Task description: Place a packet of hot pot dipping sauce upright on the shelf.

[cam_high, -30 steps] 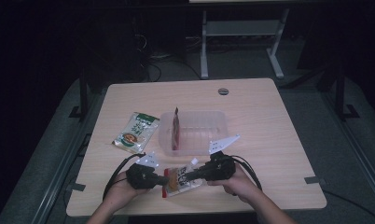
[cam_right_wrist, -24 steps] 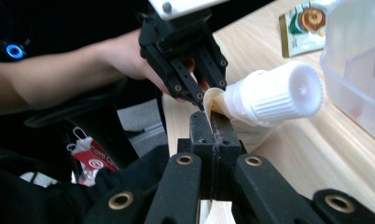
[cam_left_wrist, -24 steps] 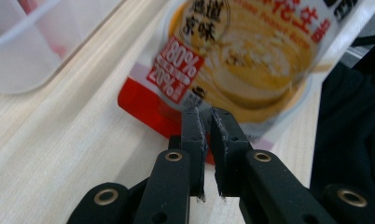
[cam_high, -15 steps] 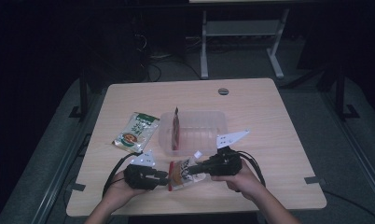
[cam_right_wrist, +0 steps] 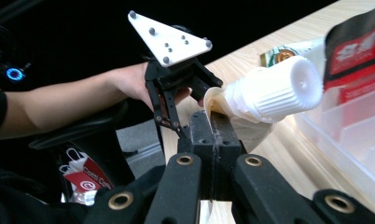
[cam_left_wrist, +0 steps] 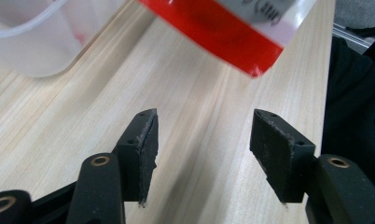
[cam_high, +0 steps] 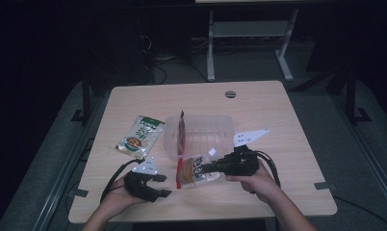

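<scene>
Soft plastic, the spouted pouch seems light and floppy, hanging over the table at 6 o'clock of the clear container, pinched near its cap by the closed right claw, while the left claw has just opened, empty.

The pouch is a spouted pack with a red band along its left edge, a pale printed face and a white ribbed cap. It sits at lower centre of the high view, just below the clear tray, lifted off the bench and tilted, pinched at its right edge.
</scene>
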The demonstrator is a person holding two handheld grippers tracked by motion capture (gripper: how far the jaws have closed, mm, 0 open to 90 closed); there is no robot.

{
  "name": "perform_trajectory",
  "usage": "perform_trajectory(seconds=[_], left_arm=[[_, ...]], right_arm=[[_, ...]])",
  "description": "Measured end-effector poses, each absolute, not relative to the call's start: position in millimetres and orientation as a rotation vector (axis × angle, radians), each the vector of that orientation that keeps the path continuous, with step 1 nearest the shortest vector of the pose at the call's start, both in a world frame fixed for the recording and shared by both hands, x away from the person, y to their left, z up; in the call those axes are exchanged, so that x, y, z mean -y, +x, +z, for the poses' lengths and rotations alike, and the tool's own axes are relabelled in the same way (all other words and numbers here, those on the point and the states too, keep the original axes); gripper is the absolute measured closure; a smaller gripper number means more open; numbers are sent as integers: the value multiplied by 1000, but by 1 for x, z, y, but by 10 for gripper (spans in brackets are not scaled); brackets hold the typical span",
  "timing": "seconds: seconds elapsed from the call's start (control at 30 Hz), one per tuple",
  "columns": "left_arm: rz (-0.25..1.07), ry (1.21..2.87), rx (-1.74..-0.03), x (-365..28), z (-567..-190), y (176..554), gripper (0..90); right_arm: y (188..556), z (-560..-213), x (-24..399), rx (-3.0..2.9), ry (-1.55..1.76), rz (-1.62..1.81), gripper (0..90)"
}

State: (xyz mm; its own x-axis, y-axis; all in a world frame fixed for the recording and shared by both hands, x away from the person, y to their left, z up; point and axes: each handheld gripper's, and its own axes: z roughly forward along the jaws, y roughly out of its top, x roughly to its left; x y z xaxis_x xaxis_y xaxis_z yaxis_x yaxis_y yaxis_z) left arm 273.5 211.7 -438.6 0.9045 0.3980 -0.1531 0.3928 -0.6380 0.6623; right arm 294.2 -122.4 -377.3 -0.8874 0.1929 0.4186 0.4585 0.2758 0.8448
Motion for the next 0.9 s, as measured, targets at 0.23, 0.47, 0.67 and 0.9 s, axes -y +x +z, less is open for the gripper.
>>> perform_trajectory(seconds=[0.23,0.47,0.67,0.9], left_arm=[[5,2336,-580,-214,-440,275,377],[16,2334,-590,-221,-440,277,376],[19,2334,-604,-224,-440,279,372],[14,2340,-609,-224,-441,280,372]], right_arm=[[298,-369,132,2351,-631,-1651,898],[301,-357,143,2359,-655,-1678,898],[307,-347,152,2375,-682,-1697,898],[317,-338,161,2384,-719,-1719,898]])
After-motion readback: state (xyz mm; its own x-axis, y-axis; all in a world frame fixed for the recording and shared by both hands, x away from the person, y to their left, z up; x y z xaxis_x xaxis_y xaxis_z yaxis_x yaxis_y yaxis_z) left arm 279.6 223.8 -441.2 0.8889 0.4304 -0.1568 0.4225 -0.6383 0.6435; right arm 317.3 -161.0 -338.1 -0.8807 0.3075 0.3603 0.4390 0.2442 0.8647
